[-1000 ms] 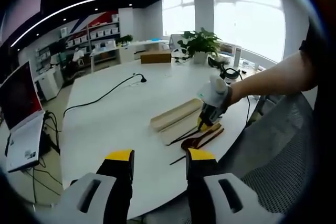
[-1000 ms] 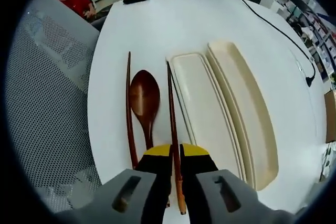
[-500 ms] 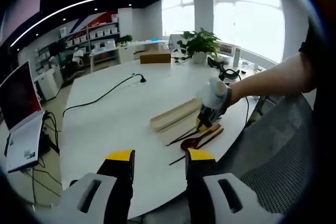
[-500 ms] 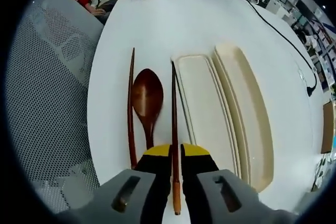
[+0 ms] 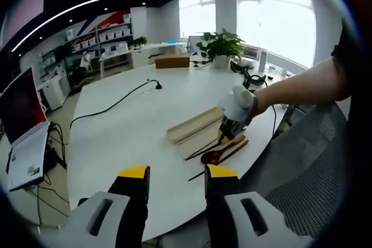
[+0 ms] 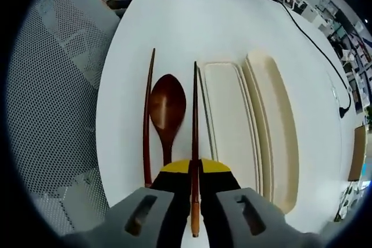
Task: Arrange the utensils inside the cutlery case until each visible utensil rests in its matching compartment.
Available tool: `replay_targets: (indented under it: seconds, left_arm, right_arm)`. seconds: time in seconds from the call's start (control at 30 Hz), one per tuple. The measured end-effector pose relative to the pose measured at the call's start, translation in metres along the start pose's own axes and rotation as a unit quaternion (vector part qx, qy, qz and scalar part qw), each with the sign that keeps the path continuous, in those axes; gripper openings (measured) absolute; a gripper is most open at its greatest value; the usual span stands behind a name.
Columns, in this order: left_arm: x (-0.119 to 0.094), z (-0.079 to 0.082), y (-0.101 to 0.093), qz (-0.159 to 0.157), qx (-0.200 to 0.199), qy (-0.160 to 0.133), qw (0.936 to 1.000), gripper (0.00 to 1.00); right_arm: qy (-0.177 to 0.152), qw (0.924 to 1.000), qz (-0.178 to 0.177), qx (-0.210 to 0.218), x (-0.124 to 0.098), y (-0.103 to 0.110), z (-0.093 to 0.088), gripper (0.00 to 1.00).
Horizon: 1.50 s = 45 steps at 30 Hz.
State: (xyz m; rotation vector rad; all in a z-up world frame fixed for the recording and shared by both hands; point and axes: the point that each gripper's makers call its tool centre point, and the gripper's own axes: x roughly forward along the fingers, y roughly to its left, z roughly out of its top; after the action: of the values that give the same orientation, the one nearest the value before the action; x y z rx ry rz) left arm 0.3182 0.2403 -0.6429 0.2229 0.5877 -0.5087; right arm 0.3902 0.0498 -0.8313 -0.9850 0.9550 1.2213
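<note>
My right gripper (image 6: 195, 168) is shut on a dark wooden chopstick (image 6: 195, 120), which points away along the left edge of the cream cutlery case (image 6: 229, 114). The case's lid (image 6: 278, 120) lies open to its right. A brown wooden spoon (image 6: 167, 108) and a second chopstick (image 6: 147, 120) lie on the white table left of the held one. In the left gripper view, my left gripper (image 5: 172, 173) stands open above the near table edge, well short of the case (image 5: 195, 125), the spoon (image 5: 224, 150) and the right gripper (image 5: 224, 133).
A grey mesh chair back (image 6: 52, 108) stands along the table edge left of the utensils. A black cable (image 5: 113, 105) runs across the far table. A potted plant (image 5: 221, 46) and a cardboard box (image 5: 172, 62) stand at the far end. A laptop (image 5: 23, 126) sits at the left.
The held chopstick has lifted off the table at its tip and lined up straighter beside the case. The left gripper has stayed in place.
</note>
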Motion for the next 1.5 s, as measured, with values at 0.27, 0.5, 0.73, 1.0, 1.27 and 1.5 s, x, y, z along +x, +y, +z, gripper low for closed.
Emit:
replay_targets:
  seconds: [0.27, 0.5, 0.73, 1.0, 1.27, 1.5]
  left_arm:
    - [0.0000, -0.0006, 0.0001, 0.002, 0.004, 0.002, 1.0000, 0.37]
    - [0.0002, -0.0009, 0.0002, 0.001, 0.004, 0.004, 1.0000, 0.37]
    - [0.0005, -0.0006, -0.0003, 0.000, 0.005, 0.003, 1.0000, 0.37]
    - [0.0004, -0.0007, -0.0007, -0.003, 0.005, 0.003, 1.0000, 0.37]
    - [0.0006, -0.0009, -0.0011, -0.003, 0.005, 0.003, 1.0000, 0.37]
    - [0.0006, -0.0013, -0.0012, -0.003, 0.004, 0.005, 1.0000, 0.37]
  right_arm:
    - [0.002, 1.0000, -0.003, 0.000, -0.0001, 0.0001, 0.0001, 0.00]
    - [0.000, 1.0000, -0.001, 0.001, -0.0003, -0.0004, -0.0001, 0.00]
    - [-0.007, 1.0000, 0.003, 0.003, -0.0012, -0.0013, 0.0000, 0.00]
    - [-0.014, 0.9997, 0.015, 0.015, -0.0010, 0.0025, 0.0013, 0.00]
    - [-0.018, 0.9995, 0.015, 0.022, -0.0043, 0.0011, 0.0018, 0.00]
    - [-0.010, 0.9995, 0.020, 0.021, -0.0062, 0.0029, -0.0002, 0.00]
